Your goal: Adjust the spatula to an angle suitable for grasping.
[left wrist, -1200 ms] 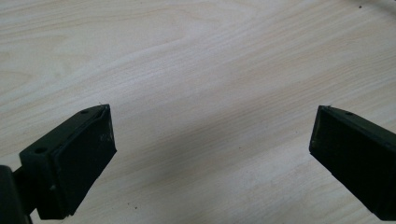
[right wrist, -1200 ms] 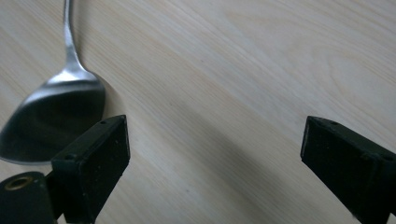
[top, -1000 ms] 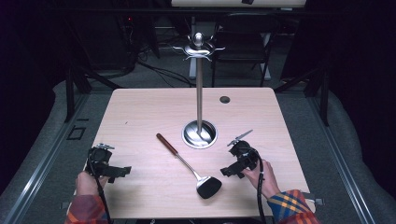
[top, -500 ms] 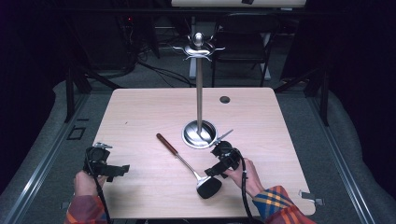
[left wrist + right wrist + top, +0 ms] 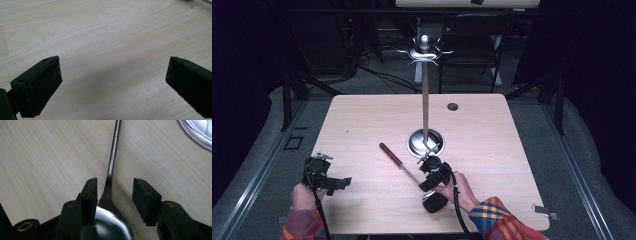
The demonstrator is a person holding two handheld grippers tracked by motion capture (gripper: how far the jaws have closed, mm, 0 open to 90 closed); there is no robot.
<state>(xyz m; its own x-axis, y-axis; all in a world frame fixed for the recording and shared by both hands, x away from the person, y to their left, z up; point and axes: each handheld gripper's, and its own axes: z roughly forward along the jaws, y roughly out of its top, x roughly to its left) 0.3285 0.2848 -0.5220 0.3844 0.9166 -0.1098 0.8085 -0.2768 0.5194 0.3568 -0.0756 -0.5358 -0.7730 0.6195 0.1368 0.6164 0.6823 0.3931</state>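
In the high view the right gripper [image 5: 428, 172] sits low over the ladle [image 5: 412, 175], which lies slanting at the lower middle of the table [image 5: 362, 125], just left of the hook stand's round base [image 5: 425, 141], while the left gripper [image 5: 343, 182] idles at lower left. In the left gripper view its jaws stand wide apart over bare wood. In the right gripper view the jaws, having just been closing, straddle the ladle's thin neck [image 5: 109, 182] at centre without yet pinching it; the smooth, narrow metal could slide aside or pivot under the bowl's weight if they close off-centre.
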